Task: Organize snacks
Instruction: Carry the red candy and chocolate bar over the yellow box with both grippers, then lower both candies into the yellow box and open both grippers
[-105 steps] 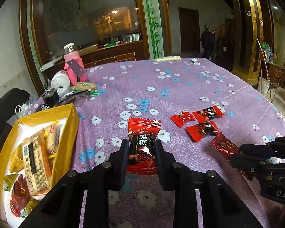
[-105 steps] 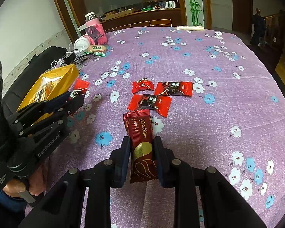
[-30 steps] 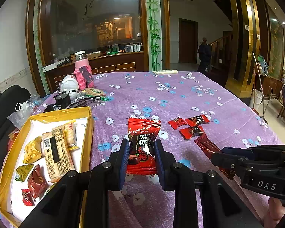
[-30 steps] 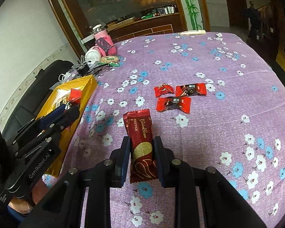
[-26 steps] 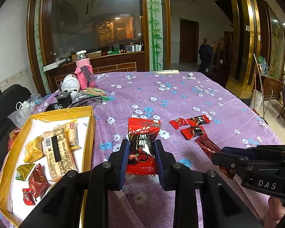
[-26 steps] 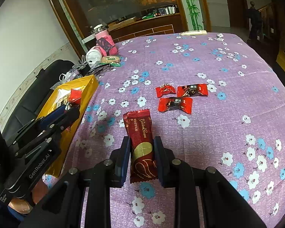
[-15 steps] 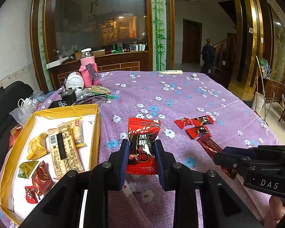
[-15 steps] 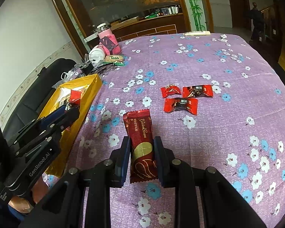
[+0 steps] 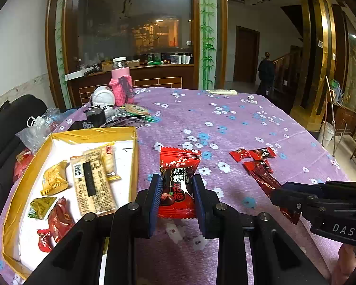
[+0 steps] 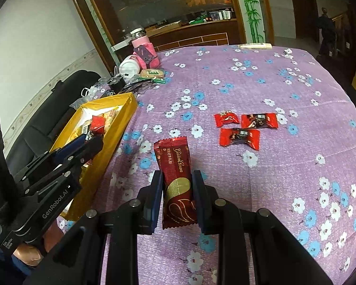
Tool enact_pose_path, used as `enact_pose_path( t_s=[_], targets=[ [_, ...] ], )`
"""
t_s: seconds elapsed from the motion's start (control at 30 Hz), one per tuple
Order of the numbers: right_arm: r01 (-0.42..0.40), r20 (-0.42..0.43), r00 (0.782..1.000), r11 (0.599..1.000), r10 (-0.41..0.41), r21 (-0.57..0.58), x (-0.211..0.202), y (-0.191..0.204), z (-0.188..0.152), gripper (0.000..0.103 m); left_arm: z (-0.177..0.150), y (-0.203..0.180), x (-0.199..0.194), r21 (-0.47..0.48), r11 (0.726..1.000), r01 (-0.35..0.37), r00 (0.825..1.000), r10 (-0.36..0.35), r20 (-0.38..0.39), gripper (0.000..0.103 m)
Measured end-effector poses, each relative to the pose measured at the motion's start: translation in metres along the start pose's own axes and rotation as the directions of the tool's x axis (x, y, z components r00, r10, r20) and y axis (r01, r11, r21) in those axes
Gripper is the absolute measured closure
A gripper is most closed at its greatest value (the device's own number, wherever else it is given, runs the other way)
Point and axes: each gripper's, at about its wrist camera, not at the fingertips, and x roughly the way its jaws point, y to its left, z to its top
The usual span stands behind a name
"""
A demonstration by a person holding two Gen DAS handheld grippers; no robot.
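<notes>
Box [image 9: 134,140] lies at nine o'clock of left claw [image 9: 176,191], clenched on candy [image 9: 179,180]; right claw [image 10: 176,194] grips wafer [image 10: 175,178].

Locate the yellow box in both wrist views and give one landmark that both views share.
Left wrist view: the yellow box fills the lower left, open, snacks lying inside.
Right wrist view: the yellow box sits left of centre, partly behind the left tongs.
Shared landmark: the pink bottle standing at the table's far left.
</notes>
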Motion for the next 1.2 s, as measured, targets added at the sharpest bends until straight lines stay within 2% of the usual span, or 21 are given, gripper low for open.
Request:
enact_pose_path(
  t_s=[0.37, 0.67, 1.2],
  targets=[
    [-0.032, -0.012, 0.999, 0.998, 0.032, -0.044, 0.011, 0.026, 0.007, 0.079, -0.003, 0.028, -0.002, -0.051, 0.998, -0.037, 0.999, 0.037, -0.005, 0.075],
    [-0.084, -0.036, 0.996, 0.992, 0.08, -0.097, 0.028, 0.063, 0.016, 0.079, -0.008, 0.069, -0.002, -0.121, 0.988, -0.092, 0.996, 0.09, -0.025, 0.075],
    [-0.162, -0.122, 0.983, 0.962, 0.138, -0.221, 0.066, 0.148, 0.017, 0.079, -0.036, 0.163, -0.003, -0.274, 0.933, -0.234, 0.972, 0.22, -0.078, 0.075]
  ],
)
